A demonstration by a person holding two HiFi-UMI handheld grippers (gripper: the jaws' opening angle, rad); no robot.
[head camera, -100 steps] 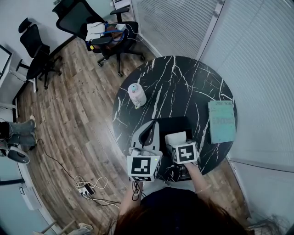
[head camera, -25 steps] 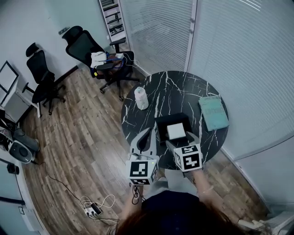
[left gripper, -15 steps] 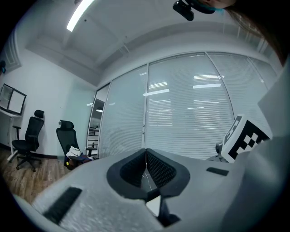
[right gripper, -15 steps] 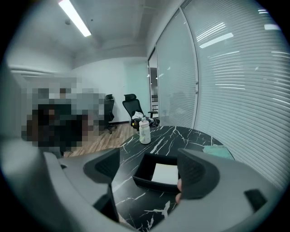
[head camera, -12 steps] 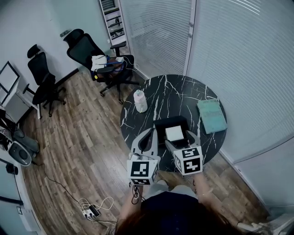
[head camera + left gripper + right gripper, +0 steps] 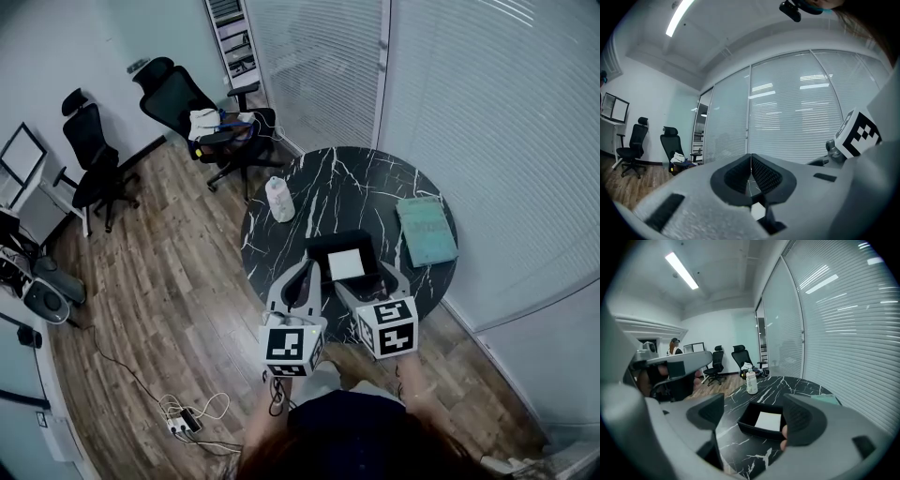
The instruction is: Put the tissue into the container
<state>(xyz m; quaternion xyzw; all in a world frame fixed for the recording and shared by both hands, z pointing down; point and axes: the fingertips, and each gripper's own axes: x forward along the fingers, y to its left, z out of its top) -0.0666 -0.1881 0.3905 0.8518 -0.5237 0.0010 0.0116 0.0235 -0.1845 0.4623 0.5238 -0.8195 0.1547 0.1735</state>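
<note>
A black open container stands on the round black marble table, near its front edge. A white tissue lies flat inside it, and the right gripper view also shows the tissue in the container. My left gripper hovers just left of the container, its jaws shut with nothing between them. My right gripper is at the container's near right corner. It is open and empty, a short way back from the container.
A pale bottle stands at the table's left edge. A green book lies at the right. Two office chairs are on the wood floor beyond. Blinds cover the glass walls behind and to the right of the table.
Four seconds ago the tissue stood at the right gripper's jaws over the container; now it lies flat inside. Both grippers have drawn back slightly toward me in the last second.
</note>
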